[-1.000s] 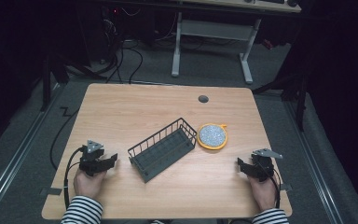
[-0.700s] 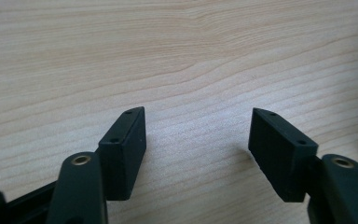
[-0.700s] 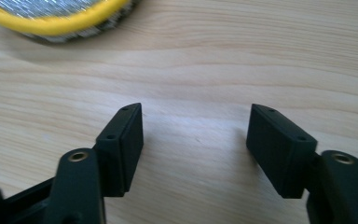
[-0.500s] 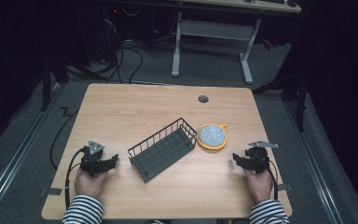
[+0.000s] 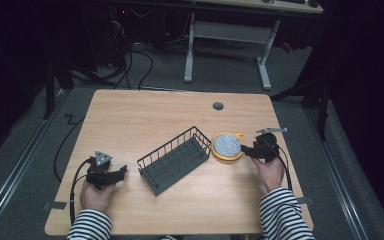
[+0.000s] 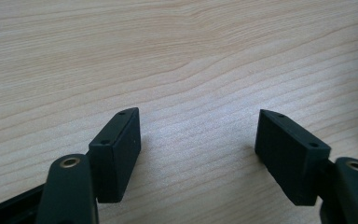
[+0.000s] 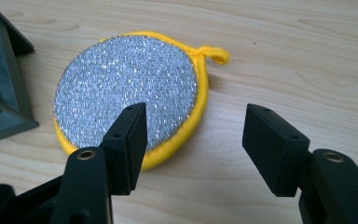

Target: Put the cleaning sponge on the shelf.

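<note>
A round scouring pad (image 5: 227, 145) (image 7: 126, 91), silver on top with a yellow rim and loop, lies flat on the wooden table (image 5: 145, 120). My right gripper (image 5: 246, 151) (image 7: 193, 140) is open just right of it, one jaw over the pad's near edge, the other over bare wood. A dark wire basket (image 5: 175, 159) lies at an angle in the middle of the table, its corner (image 7: 2, 84) touching or nearly touching the pad's left side. My left gripper (image 5: 121, 172) (image 6: 198, 142) rests open near the front left, pointing at the basket, nothing between its jaws.
A small round grommet hole (image 5: 218, 106) sits near the far edge of the table. Cables (image 5: 62, 155) hang off the left side. A desk frame (image 5: 227, 35) stands on the floor beyond. Striped sleeves (image 5: 285, 215) enter from the front edge.
My right gripper has moved forward and left from the front right area up to the scouring pad. The left gripper has stayed in place.
</note>
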A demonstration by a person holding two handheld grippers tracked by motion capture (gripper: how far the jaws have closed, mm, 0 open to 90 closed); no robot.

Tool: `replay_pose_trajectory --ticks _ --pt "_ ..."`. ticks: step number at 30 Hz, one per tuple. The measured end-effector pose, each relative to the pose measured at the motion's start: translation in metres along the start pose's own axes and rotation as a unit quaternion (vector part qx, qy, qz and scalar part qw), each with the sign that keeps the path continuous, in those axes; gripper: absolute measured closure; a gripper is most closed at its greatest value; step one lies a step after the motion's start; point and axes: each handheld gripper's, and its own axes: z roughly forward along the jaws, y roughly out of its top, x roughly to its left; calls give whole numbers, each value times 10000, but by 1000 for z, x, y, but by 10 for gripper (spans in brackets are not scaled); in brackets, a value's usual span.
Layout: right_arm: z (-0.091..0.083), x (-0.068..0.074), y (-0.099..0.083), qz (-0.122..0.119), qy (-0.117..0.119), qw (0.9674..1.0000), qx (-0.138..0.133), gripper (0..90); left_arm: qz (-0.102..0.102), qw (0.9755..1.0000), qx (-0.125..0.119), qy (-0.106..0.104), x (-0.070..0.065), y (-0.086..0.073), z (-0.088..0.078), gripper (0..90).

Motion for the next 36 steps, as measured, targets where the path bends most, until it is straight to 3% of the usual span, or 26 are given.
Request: replay_pose_trajectory --ticks 9,13,19,23,25,30,33,36 --pt "21 8 22 35 59 9998 177 402 -1 10000 -1 3 0 0 0 316" --pt "31 10 29 25 0 9993 382 401 -1 10000 0 4 0 0 0 316" --pt "43 6 29 234 -12 9984 513 410 1 10000 0 -2 0 0 0 314" --pt "48 1 27 420 179 9973 573 429 1 10000 -1 -2 0 0 0 314" --pt "50 0 27 373 285 9968 646 497 2 10000 0 -2 0 0 0 314" --pt "54 -4 25 477 468 9949 756 563 4 10000 0 0 0 0 0 313" --pt "54 -8 25 568 675 9929 797 672 2 10000 -1 1 0 0 0 313" --pt "53 -6 24 392 663 9944 726 763 0 10000 -3 3 0 0 0 314"
